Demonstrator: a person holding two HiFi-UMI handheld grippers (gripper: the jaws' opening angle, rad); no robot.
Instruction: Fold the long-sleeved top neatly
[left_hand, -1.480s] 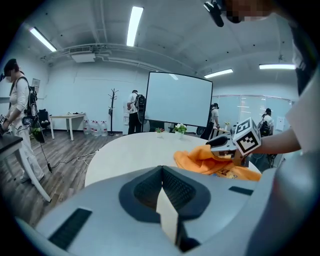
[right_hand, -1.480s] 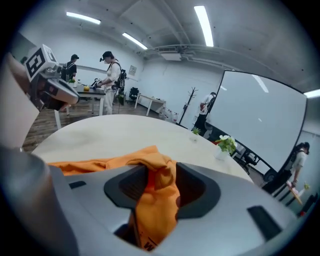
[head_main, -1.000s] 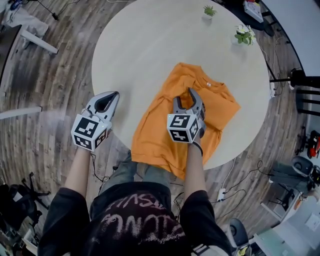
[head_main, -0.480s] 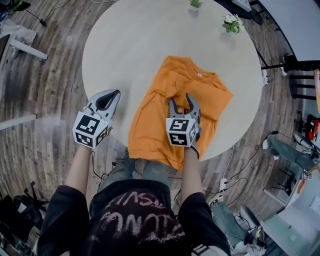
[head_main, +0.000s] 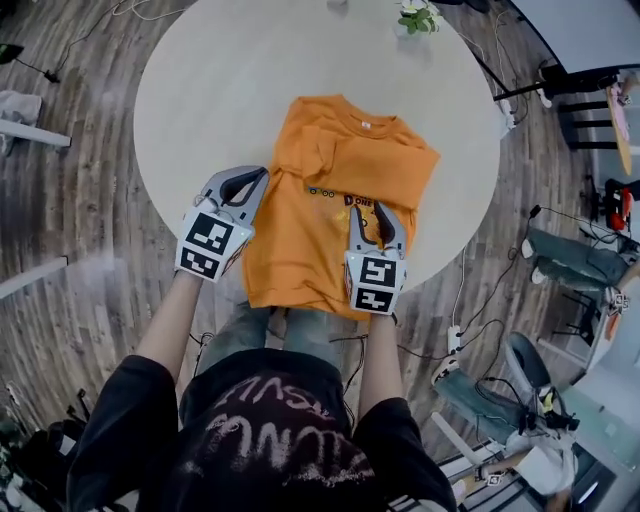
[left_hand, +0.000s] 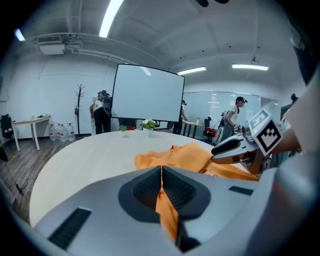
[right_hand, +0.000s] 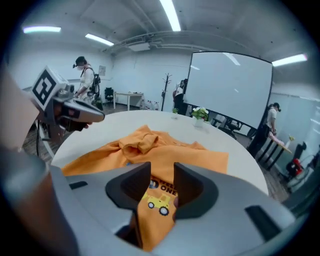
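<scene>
Round pale desk (head_main: 200, 90), open office behind. The orange top (head_main: 340, 170) lies spread beneath and ahead of both jaws. I read the left gripper (head_main: 258, 178) jaws closed and empty. The right gripper (head_main: 375, 212) jaws stand half apart, just closing over the print without pinching it. Soft, limp cloth: grip the hem corners.

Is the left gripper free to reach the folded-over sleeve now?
Probably not: the left gripper is shut on the top at its left edge and would drag cloth along. Nothing else blocks the sleeve.
</scene>
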